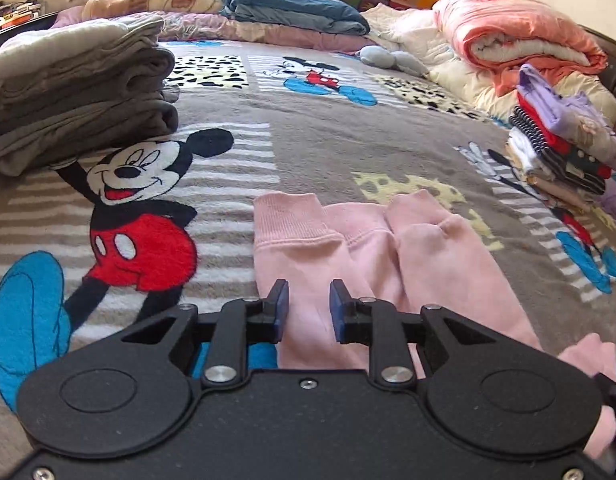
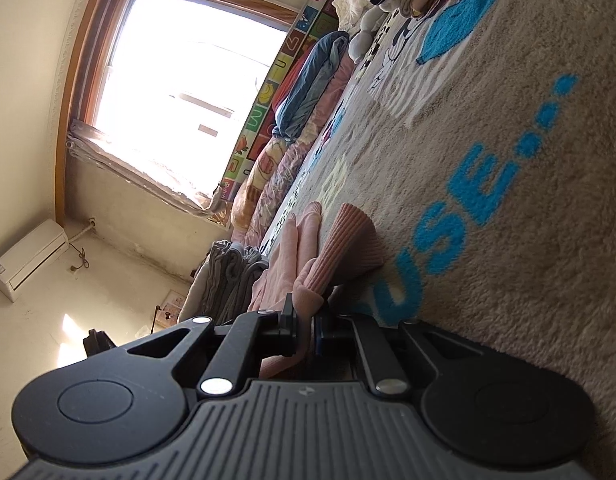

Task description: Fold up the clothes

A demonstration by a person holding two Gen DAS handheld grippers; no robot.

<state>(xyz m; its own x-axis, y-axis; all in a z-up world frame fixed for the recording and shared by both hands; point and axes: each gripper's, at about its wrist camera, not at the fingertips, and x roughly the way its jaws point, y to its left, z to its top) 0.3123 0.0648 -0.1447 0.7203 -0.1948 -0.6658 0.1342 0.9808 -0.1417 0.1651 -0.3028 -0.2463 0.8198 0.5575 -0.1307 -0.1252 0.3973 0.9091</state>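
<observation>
Left tool (image 1: 305,307) is hovering narrowly parted and empty over the pink garment (image 1: 348,248), which is lying on the bed blanket (image 1: 316,140); its legs are running away from the tool toward the cuffs (image 1: 287,210), long axis in line with the fingers, cloth directly below. Right wrist view: right tool (image 2: 305,330) is pinching a pink fold at the ribbed hem (image 2: 348,248), low against the blanket. Judging the left nearer the free length.

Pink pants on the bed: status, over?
Left gripper open over pink pants. Right gripper shut on pink pants' edge. Grey folded stack sits apart; nothing in the way.
</observation>
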